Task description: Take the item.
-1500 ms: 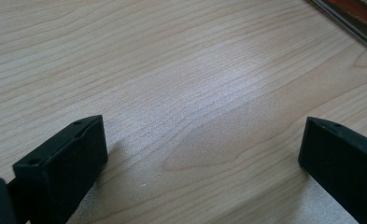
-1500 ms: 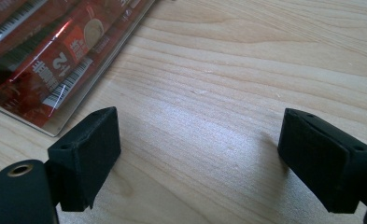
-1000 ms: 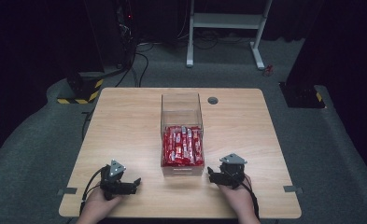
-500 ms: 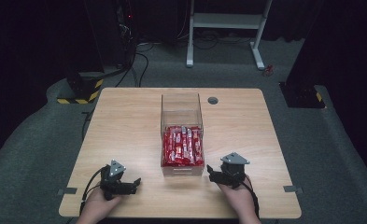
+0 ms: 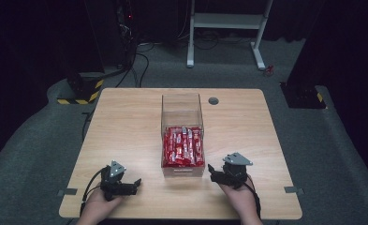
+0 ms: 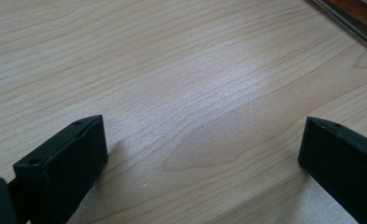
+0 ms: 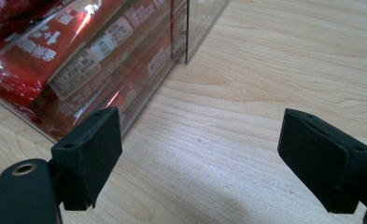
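Nothing moved: both tools point(image 5: 136, 183) point(image 5: 211, 170) rest gaping, empty, flanking the box's point(image 5: 182, 169) near edge.

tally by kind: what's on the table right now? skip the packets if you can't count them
Clear box: 1
Grippers: 2, left gripper and right gripper, both open
Round grommet in the table: 1
Red packets: a stacked batch in the box's near half, too overlapped to count
Total, packets aside: 4

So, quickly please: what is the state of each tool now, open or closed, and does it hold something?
Left tool: open, holding nothing, over bare table.
Right tool: open, holding nothing, beside the clear box of red packets.
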`<action>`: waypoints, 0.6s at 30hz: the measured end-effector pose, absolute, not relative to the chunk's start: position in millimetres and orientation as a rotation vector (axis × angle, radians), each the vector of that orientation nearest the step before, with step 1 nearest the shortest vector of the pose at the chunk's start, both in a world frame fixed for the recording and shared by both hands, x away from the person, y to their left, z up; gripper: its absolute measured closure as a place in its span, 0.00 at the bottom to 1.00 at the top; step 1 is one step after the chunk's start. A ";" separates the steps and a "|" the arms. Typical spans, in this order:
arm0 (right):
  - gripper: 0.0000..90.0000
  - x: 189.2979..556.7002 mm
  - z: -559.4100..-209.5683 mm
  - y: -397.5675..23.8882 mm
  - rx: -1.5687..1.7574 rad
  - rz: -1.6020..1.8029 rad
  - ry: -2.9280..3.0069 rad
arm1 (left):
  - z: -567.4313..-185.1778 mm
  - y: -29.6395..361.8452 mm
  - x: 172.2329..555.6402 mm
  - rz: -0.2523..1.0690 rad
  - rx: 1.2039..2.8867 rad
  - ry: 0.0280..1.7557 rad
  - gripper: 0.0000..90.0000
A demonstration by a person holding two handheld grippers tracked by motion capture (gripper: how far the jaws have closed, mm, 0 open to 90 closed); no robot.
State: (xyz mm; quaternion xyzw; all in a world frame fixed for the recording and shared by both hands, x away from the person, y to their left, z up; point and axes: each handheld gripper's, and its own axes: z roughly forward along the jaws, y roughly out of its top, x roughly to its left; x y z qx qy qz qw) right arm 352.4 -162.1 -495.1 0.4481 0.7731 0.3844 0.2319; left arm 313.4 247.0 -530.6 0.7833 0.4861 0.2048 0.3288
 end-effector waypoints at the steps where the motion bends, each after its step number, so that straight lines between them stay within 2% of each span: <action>1: 0.15 351.7 -493.0 -162.8 1.238 1.064 2.117 | -530.5 247.2 313.5 0.535 2.053 1.271 0.02; 18: 0.16 346.7 -472.6 -163.5 1.190 1.107 2.069 | -530.4 247.2 313.7 0.537 2.053 1.274 0.02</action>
